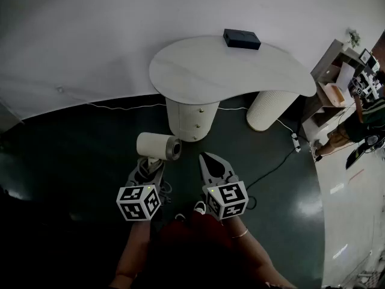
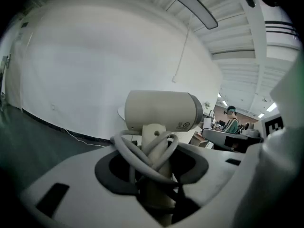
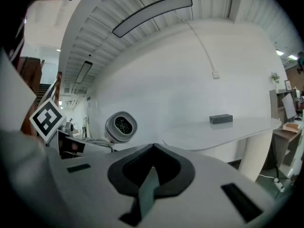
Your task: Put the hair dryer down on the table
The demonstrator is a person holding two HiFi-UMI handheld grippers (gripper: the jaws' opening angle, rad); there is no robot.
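In the head view my left gripper [image 1: 149, 166] is shut on the handle of a cream hair dryer [image 1: 157, 146], held above the dark floor in front of the white curved table [image 1: 198, 71]. The left gripper view shows the dryer's barrel [image 2: 161, 110] upright over the jaws. Its grey cord [image 2: 137, 156] is looped around the handle [image 2: 154, 139] between them. My right gripper [image 1: 209, 160] is beside it to the right, shut and empty, its jaws meeting at a point [image 3: 153, 147]. From there I see the dryer's round end [image 3: 121, 126] at left and the table [image 3: 223, 129] ahead.
A small black box [image 1: 242, 39] lies at the table's far edge. Two ribbed white pedestals [image 1: 191, 118] carry the table. A white cable [image 1: 120, 105] runs along the floor by the wall. A person [image 1: 361, 122] and shelving stand at the far right.
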